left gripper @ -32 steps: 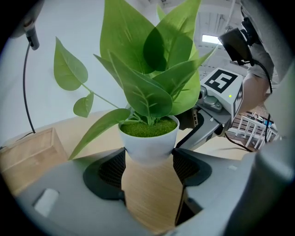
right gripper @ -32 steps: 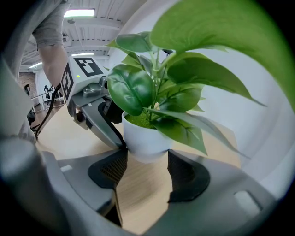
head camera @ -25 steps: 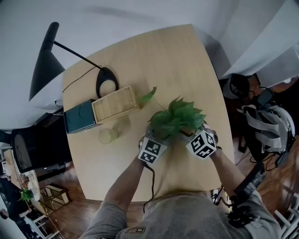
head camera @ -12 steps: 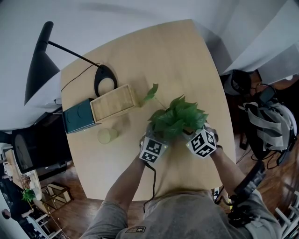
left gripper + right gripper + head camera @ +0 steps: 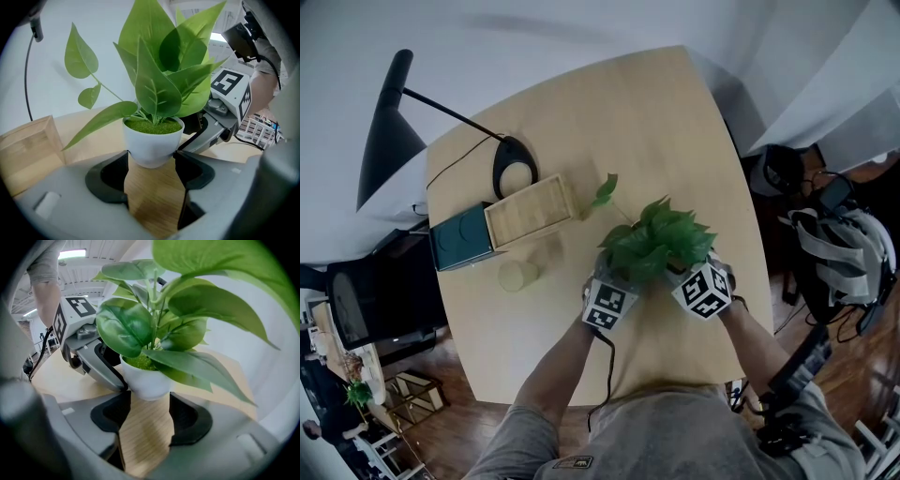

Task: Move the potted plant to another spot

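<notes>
Two wide-spread grips on potted plant (image 5: 656, 246): left gripper (image 5: 151, 153) and right gripper (image 5: 148, 393) pinching its pot (image 5: 152, 140) from opposite sides. Likely to keep foliage upright in transit.

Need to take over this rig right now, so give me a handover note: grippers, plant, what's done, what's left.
Left gripper: jaws wide, tips touching both sides of the potted plant, low on its white pot.
Right gripper: same grip from the opposite side.
Plant: near the person's edge of the table, right of the wooden box in the head view; whether it has left the tabletop can't be told.
Done: both grippers on the pot.
Left: lift, carry to another spot, set down upright, release.
</notes>
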Demonstrator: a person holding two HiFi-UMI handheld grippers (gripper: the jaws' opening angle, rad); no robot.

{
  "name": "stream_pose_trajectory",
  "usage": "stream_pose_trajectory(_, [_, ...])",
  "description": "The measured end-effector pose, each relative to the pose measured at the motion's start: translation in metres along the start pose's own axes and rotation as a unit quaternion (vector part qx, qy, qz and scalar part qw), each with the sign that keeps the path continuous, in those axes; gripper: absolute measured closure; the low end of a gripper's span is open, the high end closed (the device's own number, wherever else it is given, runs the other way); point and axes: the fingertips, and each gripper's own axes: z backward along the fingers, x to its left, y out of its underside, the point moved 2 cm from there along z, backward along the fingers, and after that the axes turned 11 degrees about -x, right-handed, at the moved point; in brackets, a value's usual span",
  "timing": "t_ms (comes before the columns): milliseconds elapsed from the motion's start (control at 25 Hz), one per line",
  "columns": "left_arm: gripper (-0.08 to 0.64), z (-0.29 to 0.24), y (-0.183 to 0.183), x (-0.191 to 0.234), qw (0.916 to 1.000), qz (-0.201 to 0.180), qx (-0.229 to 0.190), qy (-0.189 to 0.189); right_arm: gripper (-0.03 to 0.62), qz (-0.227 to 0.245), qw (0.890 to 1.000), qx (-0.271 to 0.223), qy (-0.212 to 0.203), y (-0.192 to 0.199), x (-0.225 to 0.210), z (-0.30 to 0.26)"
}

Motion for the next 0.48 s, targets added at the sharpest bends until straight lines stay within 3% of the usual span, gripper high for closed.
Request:
stream_pose_trajectory(360, [0.25,0.018,0.014,-0.008,0.9995,0.028,0.014,-0.009,0.321,-0.039,0.999,0.0,0.002,0.009,0.01,0.016])
stream_pose_trajectory(480, [0.284,0.036,0.012,-0.022,0.9989,0.044,0.004,-0.014,0.325,-0.067,0.998,-0.017,-0.003,0.002,0.024,0.03])
